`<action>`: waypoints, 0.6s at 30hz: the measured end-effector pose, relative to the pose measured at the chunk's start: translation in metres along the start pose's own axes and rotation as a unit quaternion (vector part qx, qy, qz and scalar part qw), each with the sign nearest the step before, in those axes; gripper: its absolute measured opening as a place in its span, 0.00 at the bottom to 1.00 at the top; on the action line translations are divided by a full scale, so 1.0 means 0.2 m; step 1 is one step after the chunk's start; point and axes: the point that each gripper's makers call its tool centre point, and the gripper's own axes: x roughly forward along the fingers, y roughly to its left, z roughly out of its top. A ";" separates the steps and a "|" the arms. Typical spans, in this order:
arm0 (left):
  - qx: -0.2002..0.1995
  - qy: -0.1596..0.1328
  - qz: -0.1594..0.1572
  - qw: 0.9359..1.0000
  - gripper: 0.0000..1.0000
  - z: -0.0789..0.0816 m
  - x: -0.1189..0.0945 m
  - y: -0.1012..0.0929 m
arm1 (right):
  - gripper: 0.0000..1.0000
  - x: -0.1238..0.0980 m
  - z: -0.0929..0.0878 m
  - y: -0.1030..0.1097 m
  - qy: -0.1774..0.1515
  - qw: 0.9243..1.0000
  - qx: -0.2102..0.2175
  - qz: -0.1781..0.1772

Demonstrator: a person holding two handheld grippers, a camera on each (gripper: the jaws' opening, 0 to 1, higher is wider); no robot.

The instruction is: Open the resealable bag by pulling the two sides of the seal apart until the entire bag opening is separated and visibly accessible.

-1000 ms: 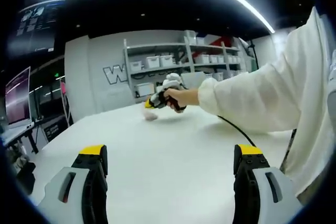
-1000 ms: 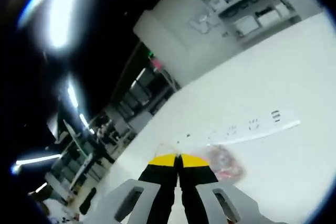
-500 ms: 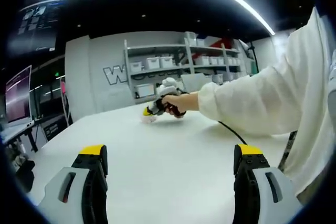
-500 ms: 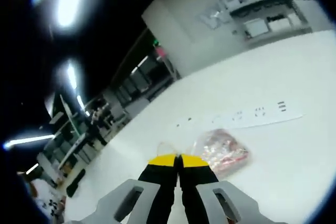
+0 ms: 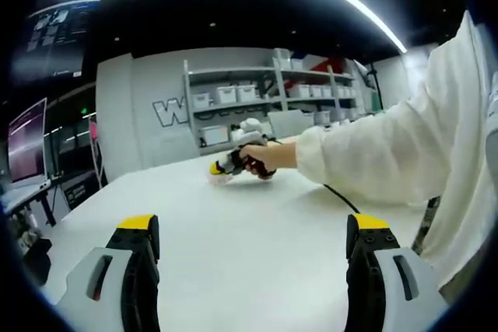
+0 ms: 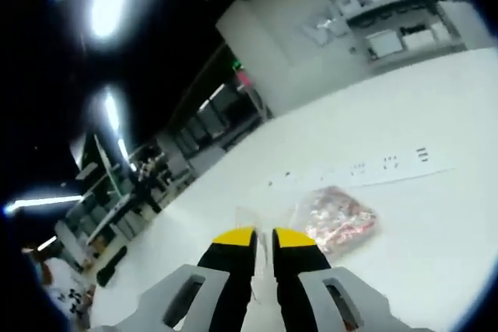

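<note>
Right gripper (image 6: pixel 264 237) nearer: bag (image 6: pixel 336 219) lay at its 2 o'clock, jaws narrowly parted. Left gripper (image 5: pixel 253 227) wide, well back.

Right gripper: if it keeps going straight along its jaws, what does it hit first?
Probably the clear edge of the resealable bag, which shows faintly just past the right gripper, whose jaws stand slightly parted. Past that, only bare white table. Depth is hard to judge, so the film may already be between the tips.
</note>
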 end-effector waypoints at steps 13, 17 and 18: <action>-0.001 -0.001 0.000 1.000 0.99 0.00 -0.01 0.00 | 0.30 -0.02 0.09 0.03 -0.058 0.991 -0.116 -0.021; -0.002 0.002 0.002 1.000 0.99 -0.01 -0.01 0.01 | 0.50 -0.03 0.16 0.02 -0.094 0.983 -0.154 -0.041; -0.002 0.003 0.003 1.000 0.99 -0.01 -0.01 0.01 | 0.53 -0.03 0.16 0.02 -0.095 0.982 -0.155 -0.042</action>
